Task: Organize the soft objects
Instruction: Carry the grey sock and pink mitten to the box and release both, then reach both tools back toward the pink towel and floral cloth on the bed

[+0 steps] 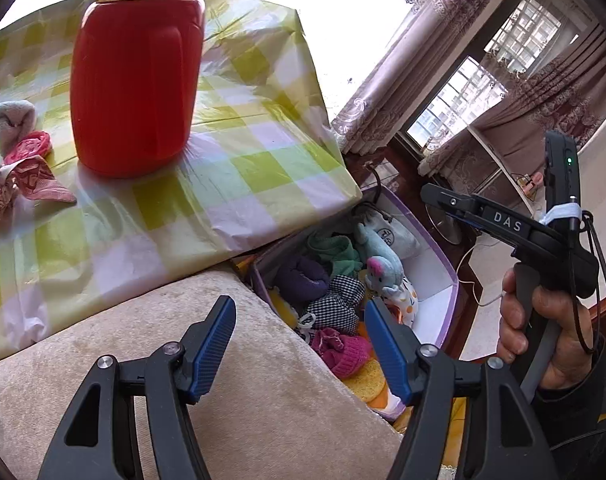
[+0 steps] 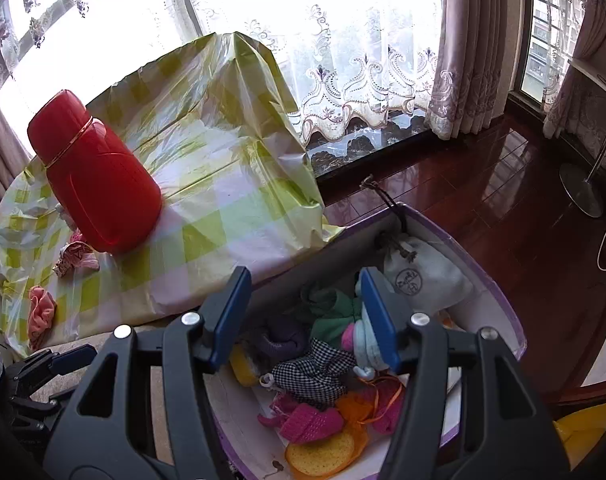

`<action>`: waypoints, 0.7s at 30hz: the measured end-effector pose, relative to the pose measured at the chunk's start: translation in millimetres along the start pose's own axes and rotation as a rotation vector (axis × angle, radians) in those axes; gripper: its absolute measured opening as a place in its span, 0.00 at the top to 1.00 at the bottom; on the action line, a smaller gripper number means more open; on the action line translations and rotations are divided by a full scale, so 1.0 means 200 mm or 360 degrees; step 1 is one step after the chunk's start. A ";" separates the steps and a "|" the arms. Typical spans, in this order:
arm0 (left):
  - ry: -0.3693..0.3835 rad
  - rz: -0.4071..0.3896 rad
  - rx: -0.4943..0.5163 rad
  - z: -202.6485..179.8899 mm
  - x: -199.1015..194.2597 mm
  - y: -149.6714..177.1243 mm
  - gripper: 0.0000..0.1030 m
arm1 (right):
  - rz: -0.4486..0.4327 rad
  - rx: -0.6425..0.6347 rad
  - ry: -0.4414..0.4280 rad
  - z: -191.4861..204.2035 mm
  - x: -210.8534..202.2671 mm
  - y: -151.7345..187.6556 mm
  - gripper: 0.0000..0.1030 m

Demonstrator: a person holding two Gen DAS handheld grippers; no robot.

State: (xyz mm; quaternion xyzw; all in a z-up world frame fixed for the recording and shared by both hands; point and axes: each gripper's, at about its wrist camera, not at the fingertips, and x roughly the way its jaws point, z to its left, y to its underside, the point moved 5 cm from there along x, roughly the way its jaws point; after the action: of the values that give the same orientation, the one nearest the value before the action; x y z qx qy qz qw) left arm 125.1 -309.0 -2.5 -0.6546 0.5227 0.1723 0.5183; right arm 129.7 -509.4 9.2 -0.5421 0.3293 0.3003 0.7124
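A purple-rimmed box (image 2: 455, 238) on the floor holds several soft things: a blue plush toy (image 1: 383, 264), a green cloth (image 2: 335, 308), a checkered cloth (image 2: 315, 372), a pink knit piece (image 2: 311, 420), a yellow sponge (image 2: 323, 456) and a white drawstring pouch (image 2: 423, 280). My right gripper (image 2: 305, 280) hangs open above the box with nothing between its pads. My left gripper (image 1: 299, 312) is open too, over the box's near edge and a beige cushion (image 1: 223, 360). On the checked tablecloth (image 1: 243, 152) lie a patterned pink cloth (image 1: 27, 172), a grey cloth (image 1: 13, 120) and a salmon cloth (image 2: 41, 312).
A tall red flask (image 1: 139, 80) stands on the table near the loose cloths. A hand (image 1: 543, 328) grips the right tool's handle beside the box. Dark wooden floor (image 2: 483, 184), curtains and a lamp base (image 2: 583, 192) lie beyond the box.
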 end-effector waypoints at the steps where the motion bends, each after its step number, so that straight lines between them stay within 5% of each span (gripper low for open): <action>1: -0.0019 -0.0012 -0.0017 0.03 -0.02 0.00 0.34 | 0.0009 -0.0011 -0.0012 0.03 0.01 0.01 0.41; 21: -0.0524 -0.0283 -0.0462 0.79 -0.53 0.15 0.28 | 0.0180 -0.0496 -0.0334 0.85 0.07 0.25 0.35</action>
State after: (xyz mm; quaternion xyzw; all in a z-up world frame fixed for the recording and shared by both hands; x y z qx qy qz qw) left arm 107.6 -116.1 0.6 -0.7287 0.3413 0.3037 0.5102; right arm 123.7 -331.4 1.7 -0.5921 0.2325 0.4422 0.6323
